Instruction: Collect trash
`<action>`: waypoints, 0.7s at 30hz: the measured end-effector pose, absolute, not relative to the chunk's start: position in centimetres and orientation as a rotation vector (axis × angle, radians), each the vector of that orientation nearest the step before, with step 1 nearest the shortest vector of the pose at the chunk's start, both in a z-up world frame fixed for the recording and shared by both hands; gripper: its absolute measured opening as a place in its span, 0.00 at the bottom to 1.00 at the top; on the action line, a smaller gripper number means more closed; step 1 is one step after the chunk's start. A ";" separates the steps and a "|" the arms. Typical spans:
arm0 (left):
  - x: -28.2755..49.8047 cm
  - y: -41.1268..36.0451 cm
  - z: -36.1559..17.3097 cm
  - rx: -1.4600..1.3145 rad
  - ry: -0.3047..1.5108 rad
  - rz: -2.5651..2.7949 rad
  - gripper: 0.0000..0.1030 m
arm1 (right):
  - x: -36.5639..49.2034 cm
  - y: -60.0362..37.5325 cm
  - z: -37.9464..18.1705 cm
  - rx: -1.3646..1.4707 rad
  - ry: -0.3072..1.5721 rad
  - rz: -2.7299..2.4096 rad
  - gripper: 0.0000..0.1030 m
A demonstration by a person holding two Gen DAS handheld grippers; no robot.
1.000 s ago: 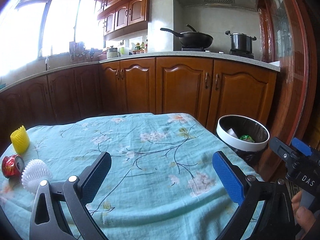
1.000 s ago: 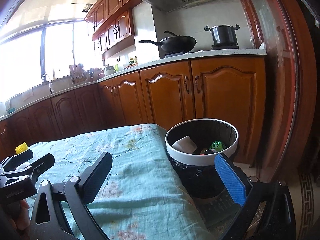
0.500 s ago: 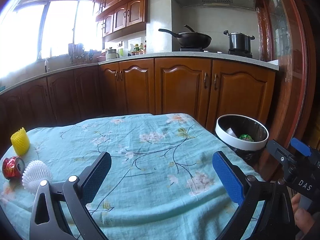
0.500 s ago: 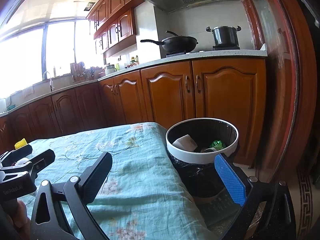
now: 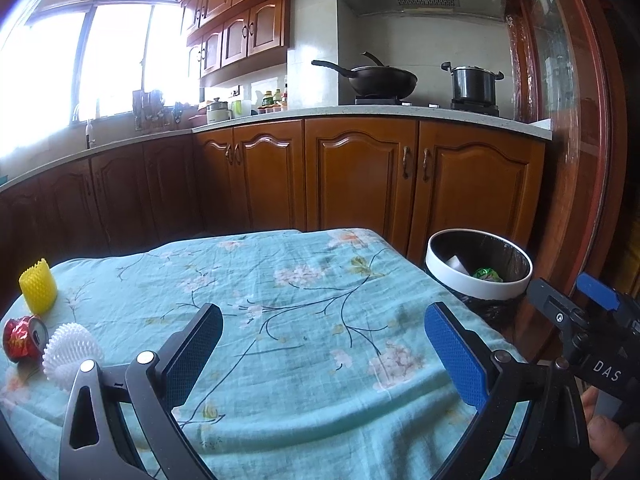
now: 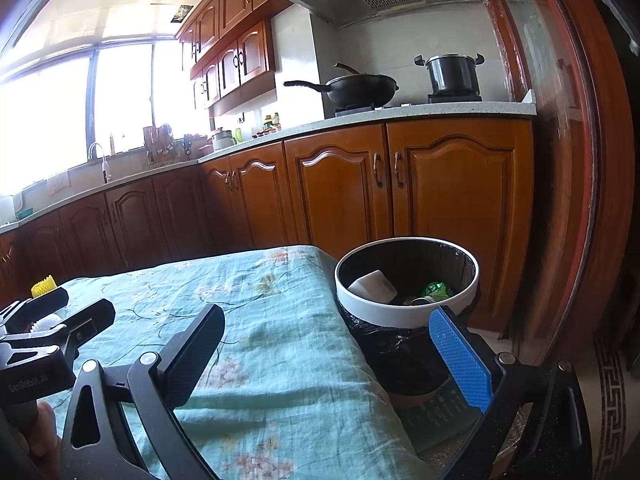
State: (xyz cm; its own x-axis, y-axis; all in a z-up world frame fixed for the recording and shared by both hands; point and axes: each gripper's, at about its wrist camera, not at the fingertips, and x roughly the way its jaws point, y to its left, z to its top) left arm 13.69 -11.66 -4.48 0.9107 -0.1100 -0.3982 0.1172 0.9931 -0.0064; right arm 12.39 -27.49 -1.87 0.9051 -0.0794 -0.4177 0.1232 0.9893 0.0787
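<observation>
A crushed red can [image 5: 22,338], a white foam fruit net [image 5: 72,354] and a yellow foam net [image 5: 39,286] lie at the table's far left. A white-rimmed trash bin [image 5: 478,280] with a black liner stands off the table's right edge; it holds a white cup [image 6: 374,284] and a green wrapper [image 6: 436,290]. My left gripper [image 5: 320,344] is open and empty over the floral cloth, well right of the trash. My right gripper [image 6: 326,346] is open and empty, straddling the table edge just before the bin [image 6: 404,314].
The table wears a teal floral cloth [image 5: 304,320]. Wooden kitchen cabinets [image 5: 360,176] run behind it, with a wok [image 5: 380,80] and a pot [image 5: 474,84] on the counter. A wooden door frame [image 5: 576,160] stands to the right of the bin.
Both views have shifted slightly, as the grippers rise or tilt a little. Both stay open and empty. The trash on the table has not moved.
</observation>
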 end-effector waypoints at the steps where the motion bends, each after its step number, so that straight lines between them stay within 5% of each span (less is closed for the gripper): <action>1: 13.6 -11.7 -4.5 0.020 0.407 -0.116 0.98 | 12.4 -27.5 -1.9 0.105 0.427 -0.103 1.00; 21: 14.0 -11.6 -4.8 0.021 0.418 -0.128 0.98 | 12.4 -27.2 -1.5 0.108 0.428 -0.092 1.00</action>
State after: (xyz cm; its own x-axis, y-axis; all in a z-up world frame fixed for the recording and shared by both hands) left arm 13.95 -11.63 -4.77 0.9059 -0.1197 -0.4063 0.1284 0.9917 -0.0057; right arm 12.37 -27.20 -1.55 0.9058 -0.0662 -0.4185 0.1117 0.9901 0.0852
